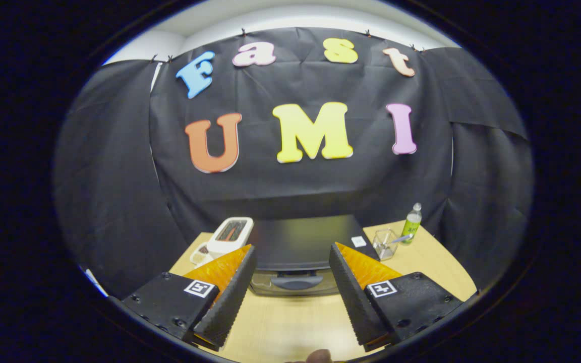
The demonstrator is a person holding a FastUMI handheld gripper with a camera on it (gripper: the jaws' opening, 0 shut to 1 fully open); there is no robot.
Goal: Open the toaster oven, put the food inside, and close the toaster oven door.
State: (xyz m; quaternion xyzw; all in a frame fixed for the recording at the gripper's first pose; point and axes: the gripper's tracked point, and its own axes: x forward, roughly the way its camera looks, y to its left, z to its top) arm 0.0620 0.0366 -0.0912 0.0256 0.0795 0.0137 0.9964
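I look down from above on a black toaster oven [300, 239] at the back middle of the wooden table [290, 322]. Its glass door [295, 285] faces me with a dark handle and looks closed. My gripper [292, 248] hangs open above the oven's front, one finger to each side of the door and nothing between them. A small rounded brown thing [319, 356] shows at the table's near edge, below the fingers; I cannot tell what it is.
A white pop-up toaster [230, 234] stands left of the oven, with a small dish [198, 254] in front of it. Right of the oven are a clear cup [384, 243] holding a utensil and a green bottle [412, 223]. Bare tabletop lies before the door.
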